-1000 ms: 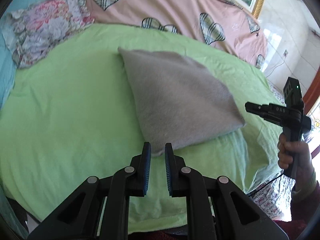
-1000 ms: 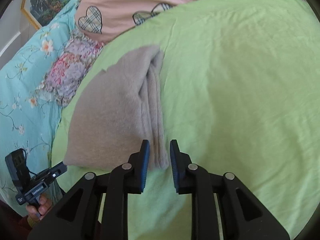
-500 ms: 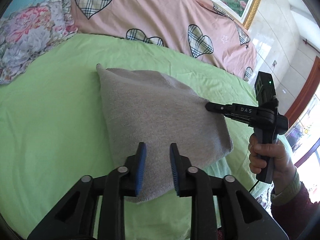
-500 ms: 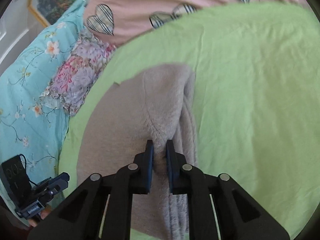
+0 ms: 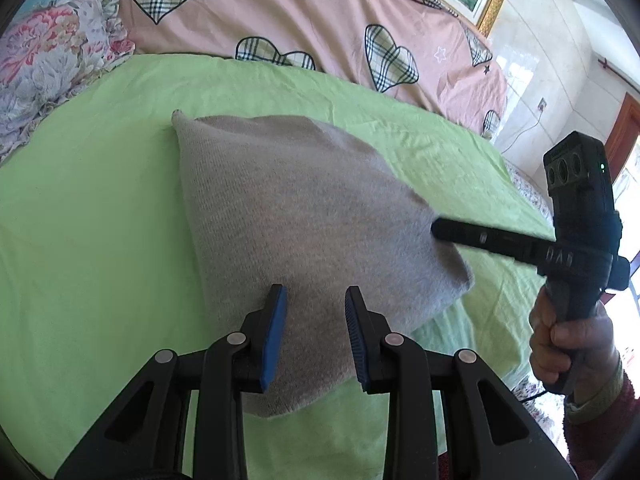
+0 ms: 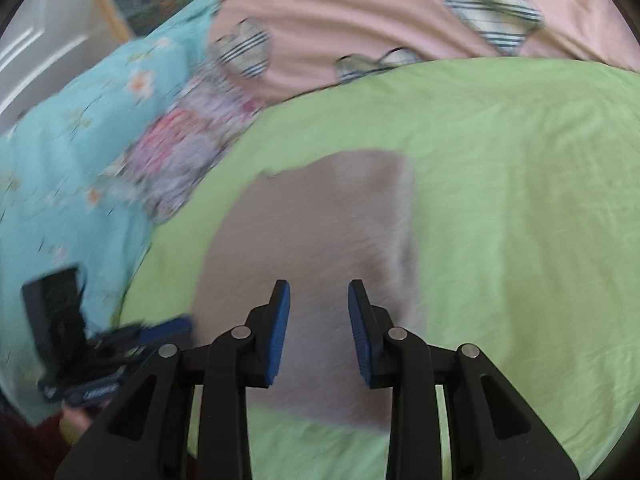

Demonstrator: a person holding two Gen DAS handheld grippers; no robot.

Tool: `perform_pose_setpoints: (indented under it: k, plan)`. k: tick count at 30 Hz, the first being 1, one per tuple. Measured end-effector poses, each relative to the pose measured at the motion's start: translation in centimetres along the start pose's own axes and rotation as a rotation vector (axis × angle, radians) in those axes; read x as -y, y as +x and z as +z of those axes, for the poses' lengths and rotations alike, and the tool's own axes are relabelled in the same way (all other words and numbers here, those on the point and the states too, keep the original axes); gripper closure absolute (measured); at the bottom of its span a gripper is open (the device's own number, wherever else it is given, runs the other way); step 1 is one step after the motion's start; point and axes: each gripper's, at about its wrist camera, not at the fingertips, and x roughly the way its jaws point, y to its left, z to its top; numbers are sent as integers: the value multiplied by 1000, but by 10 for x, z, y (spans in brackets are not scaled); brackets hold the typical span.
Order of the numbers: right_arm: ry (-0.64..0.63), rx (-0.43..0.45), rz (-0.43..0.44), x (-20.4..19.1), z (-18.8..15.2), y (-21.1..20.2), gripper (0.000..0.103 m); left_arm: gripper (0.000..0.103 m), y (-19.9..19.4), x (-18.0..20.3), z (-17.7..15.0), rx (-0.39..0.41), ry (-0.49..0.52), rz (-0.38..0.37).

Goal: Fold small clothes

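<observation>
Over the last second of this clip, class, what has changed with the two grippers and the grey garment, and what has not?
The right gripper moved in, pinched the grey garment at its folded edge half a second ago, and is now opening, pads off the cloth. The left gripper advanced over the near corner and widened, gripping nothing. The garment lies folded on the green sheet; the bedding behind is as before.

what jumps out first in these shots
A folded grey knitted garment lies mid-frame on the lime-green bedsheet. The left gripper hovers open over its near edge; the right gripper, jaws opening, points at its right side. Behind lies a pink quilt with plaid hearts.
</observation>
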Motion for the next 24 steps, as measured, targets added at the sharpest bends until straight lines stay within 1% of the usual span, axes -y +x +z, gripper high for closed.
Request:
perform_pose_setpoints:
  k: [1, 2, 3, 4, 5, 6, 8, 10, 14, 18, 21, 24]
  plan:
    - [-7, -31, -20, -1, -6, 8, 71, 72, 3, -1, -3, -9, 1, 10]
    - [-15, -64, -83, 5, -15, 19, 71, 72, 8, -2, -8, -21, 3, 20]
    - [-13, -83, -129, 12, -20, 26, 71, 72, 12, -3, -10, -26, 3, 31]
    - [5, -103, -150, 21, -26, 33, 71, 73, 18, -5, -16, -38, -5, 39]
    - [33, -98, -120, 30, -30, 36, 72, 73, 22, -6, -19, -41, -10, 41]
    - [34, -79, -111, 35, -32, 37, 73, 73, 26, -8, -22, -39, -12, 44]
    - [3, -76, -126, 34, -32, 40, 75, 73, 30, -7, -25, -19, -11, 58]
    - [-27, -73, -145, 32, -30, 42, 75, 73, 31, -5, -24, -24, -7, 68]
    - [-26, -78, -130, 38, -33, 33, 75, 73, 20, -5, -29, -42, -14, 52]
    - [-23, -76, -135, 39, -47, 26, 75, 73, 13, -7, -41, -19, -17, 38]
    - [-36, -56, -154, 35, -54, 24, 75, 73, 13, -8, -39, -18, -33, 47]
    - [-48, -65, -170, 30, -53, 23, 73, 73, 9, -7, -37, -32, -24, 53]
